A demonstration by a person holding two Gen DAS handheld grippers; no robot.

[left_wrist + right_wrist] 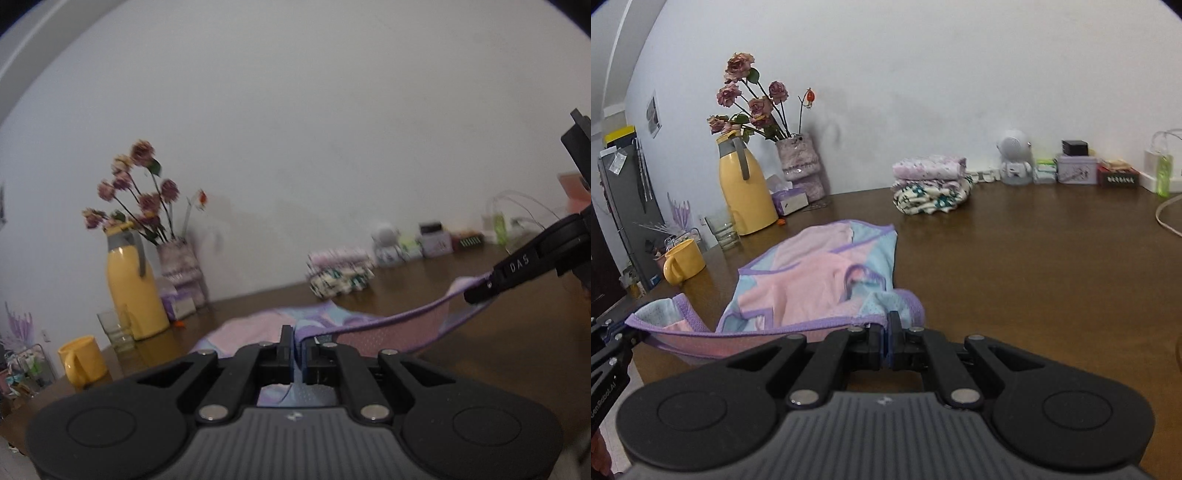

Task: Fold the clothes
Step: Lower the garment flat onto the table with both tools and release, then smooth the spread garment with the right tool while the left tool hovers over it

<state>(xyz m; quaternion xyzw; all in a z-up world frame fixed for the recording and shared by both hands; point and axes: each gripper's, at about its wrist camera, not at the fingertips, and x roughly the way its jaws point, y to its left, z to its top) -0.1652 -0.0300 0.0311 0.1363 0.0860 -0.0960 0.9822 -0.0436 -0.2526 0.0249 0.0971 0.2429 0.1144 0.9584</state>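
A small pink, light-blue and purple-trimmed garment (812, 280) lies on the brown table (1034, 280), its near hem lifted. My right gripper (888, 332) is shut on the purple hem at its right end. My left gripper (297, 343) is shut on the same hem at the other end. The hem (388, 319) stretches taut between them. In the left wrist view the right gripper (480, 293) shows at far right, pinching the fabric. In the right wrist view the left gripper's body shows at the left edge, where the hem (657, 314) ends.
Two folded clothes are stacked (931, 188) at the back of the table. A yellow thermos (746, 188), a vase of dried roses (801, 166), a glass (722, 229) and a yellow mug (683, 260) stand at the left. Small boxes and a white figure (1015, 158) line the wall.
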